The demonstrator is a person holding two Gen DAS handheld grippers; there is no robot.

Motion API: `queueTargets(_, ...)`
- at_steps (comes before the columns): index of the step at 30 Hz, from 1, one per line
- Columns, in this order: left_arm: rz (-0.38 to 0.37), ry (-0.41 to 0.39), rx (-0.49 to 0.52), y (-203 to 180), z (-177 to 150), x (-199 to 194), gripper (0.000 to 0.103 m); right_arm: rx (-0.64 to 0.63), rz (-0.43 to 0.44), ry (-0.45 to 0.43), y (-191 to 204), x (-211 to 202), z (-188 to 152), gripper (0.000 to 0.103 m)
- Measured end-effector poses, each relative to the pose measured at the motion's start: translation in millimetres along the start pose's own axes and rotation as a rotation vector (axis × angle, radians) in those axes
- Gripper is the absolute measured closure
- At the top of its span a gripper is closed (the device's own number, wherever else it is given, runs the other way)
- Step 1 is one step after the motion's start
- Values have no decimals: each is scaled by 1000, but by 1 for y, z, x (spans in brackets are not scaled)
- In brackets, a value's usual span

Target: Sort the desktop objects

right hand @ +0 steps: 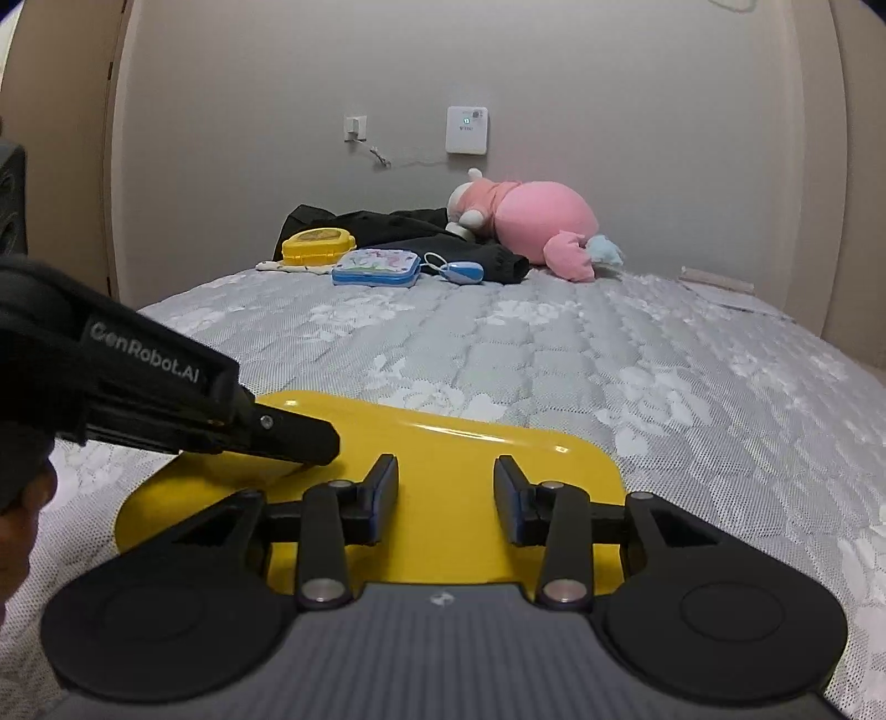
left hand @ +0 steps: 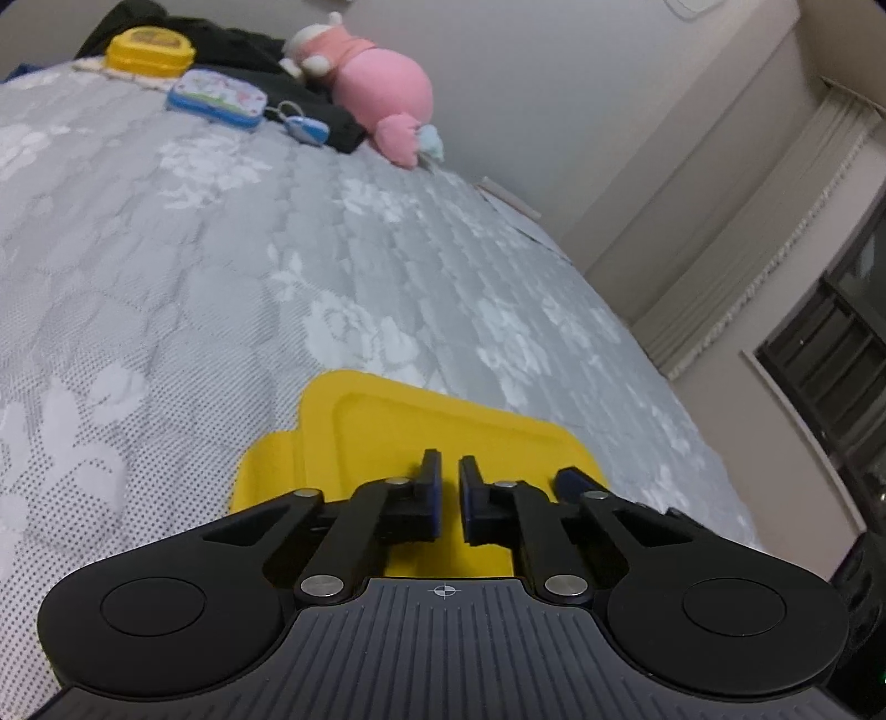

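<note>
A flat yellow plastic lid (left hand: 443, 421) (right hand: 470, 459) lies on the grey patterned mattress (left hand: 166, 277) (right hand: 609, 360), close in front of both grippers. My left gripper (left hand: 449, 487) is shut, its pads almost touching over the lid's near part. I cannot tell whether they pinch anything. In the right wrist view the left gripper (right hand: 324, 443) comes in from the left, its tip resting on the lid's left side. My right gripper (right hand: 446, 493) is open above the lid's near edge, with only the lid's surface showing between its fingers.
At the far end of the mattress lie a yellow box (right hand: 318, 246) (left hand: 149, 52), a blue patterned tin (right hand: 376, 268) (left hand: 219, 99), a small blue-white item on a cord (right hand: 465, 272), a black garment (right hand: 421, 232) and a pink plush toy (right hand: 537, 221) (left hand: 382, 88). A hand (right hand: 22, 526) shows at left.
</note>
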State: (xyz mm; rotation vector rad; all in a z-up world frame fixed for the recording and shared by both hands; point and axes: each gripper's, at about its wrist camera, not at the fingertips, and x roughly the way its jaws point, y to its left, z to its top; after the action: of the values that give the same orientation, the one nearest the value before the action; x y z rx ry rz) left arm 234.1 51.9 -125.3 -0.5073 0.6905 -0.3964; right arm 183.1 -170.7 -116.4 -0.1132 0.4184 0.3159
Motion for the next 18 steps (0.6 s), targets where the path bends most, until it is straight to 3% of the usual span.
queueTargets(9, 13, 2, 31, -3, 0, -1, 94, -3, -11, -21, 2, -3, -4, 60)
queueTargets(18, 11, 9, 59, -2, 2, 3, 94, 1, -32, -30, 1, -4, -6, 50)
